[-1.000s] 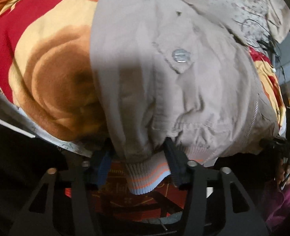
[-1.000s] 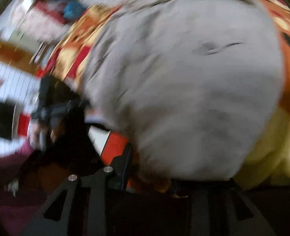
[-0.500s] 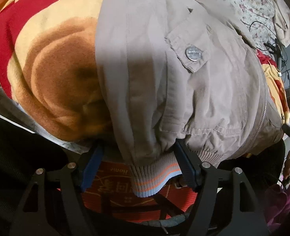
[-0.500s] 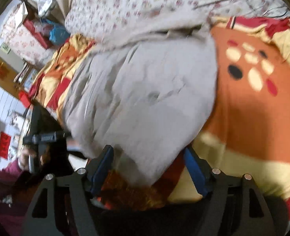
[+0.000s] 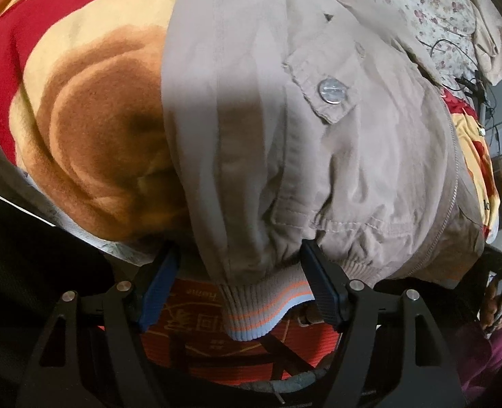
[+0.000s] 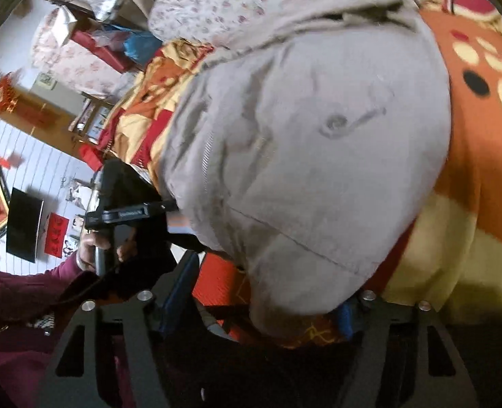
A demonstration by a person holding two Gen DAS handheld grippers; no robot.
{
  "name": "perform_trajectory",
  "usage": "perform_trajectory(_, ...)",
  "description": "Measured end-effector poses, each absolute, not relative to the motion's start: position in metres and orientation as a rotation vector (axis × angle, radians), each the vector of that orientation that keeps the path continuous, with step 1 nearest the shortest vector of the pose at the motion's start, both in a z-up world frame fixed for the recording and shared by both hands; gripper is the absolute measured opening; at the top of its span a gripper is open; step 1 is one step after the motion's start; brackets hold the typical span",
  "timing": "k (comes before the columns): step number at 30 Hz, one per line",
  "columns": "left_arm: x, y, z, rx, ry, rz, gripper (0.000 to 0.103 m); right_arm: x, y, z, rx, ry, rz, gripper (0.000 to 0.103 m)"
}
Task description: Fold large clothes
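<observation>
A beige jacket (image 5: 305, 129) with a metal snap button (image 5: 332, 91) and a striped ribbed hem (image 5: 264, 309) lies on a red, orange and cream blanket (image 5: 91, 129). My left gripper (image 5: 240, 289) is open, its blue-padded fingers either side of the hem. In the right wrist view the jacket (image 6: 319, 156) fills the middle and hangs over the blanket's edge. My right gripper (image 6: 261, 302) is open, the jacket's lower edge between its fingers. The other hand and gripper (image 6: 114, 217) show at the left of that view.
A floral sheet (image 5: 431, 10) covers the far part of the bed, with black cables (image 5: 462, 78) on it. A red patterned mat (image 5: 213, 336) lies below the bed's edge. In the right wrist view, room furniture (image 6: 91, 44) and a tiled floor (image 6: 29, 163) lie at left.
Both grippers opened from a grip on the jacket's lower edge about a second ago. The left one stays spread at the hem; the right view has shifted closer to the jacket.
</observation>
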State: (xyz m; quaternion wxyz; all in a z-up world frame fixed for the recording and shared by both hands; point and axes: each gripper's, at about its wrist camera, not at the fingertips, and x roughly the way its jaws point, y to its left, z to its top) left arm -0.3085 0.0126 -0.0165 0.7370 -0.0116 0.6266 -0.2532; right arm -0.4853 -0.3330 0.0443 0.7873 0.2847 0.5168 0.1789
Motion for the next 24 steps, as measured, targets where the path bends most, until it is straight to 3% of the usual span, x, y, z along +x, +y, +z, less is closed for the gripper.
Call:
perform_trajectory(1,-0.31,0.011,-0.015,-0.019,1.378,-0.57,0.065,-0.487,-0.331,0.041,0.609,1.129,0.388,0.066)
perform_trajectory(2,-0.313,0.008,-0.013,-0.006,1.374,-0.59,0.05,-0.487,-0.328,0.038,0.596,1.15,0.393,0.062)
perform_trajectory(4,-0.318,0.002,-0.01,0.04,1.365,-0.614,0.038,-0.486,-0.317,0.033,0.553,1.186,0.405,0.049)
perform_trajectory(6,-0.322,-0.002,-0.008,0.076,1.34,-0.617,0.028,-0.483,-0.31,0.033,0.511,1.198,0.402,0.025)
perform_trajectory(8,-0.325,-0.002,-0.005,0.083,1.326,-0.613,0.016,-0.479,-0.309,0.036,0.507,1.18,0.394,0.018)
perform_trajectory(12,-0.328,0.008,0.014,0.062,1.31,-0.633,0.01,-0.481,-0.316,0.048,0.545,1.117,0.383,0.011)
perform_trajectory(18,-0.317,0.014,0.09,0.014,1.178,-0.759,0.01,-0.482,-0.329,0.09,0.622,0.958,0.421,0.01)
perform_trajectory(24,-0.257,0.013,0.154,-0.125,1.025,-0.772,0.01,-0.46,-0.355,0.137,0.67,0.733,0.41,0.01)
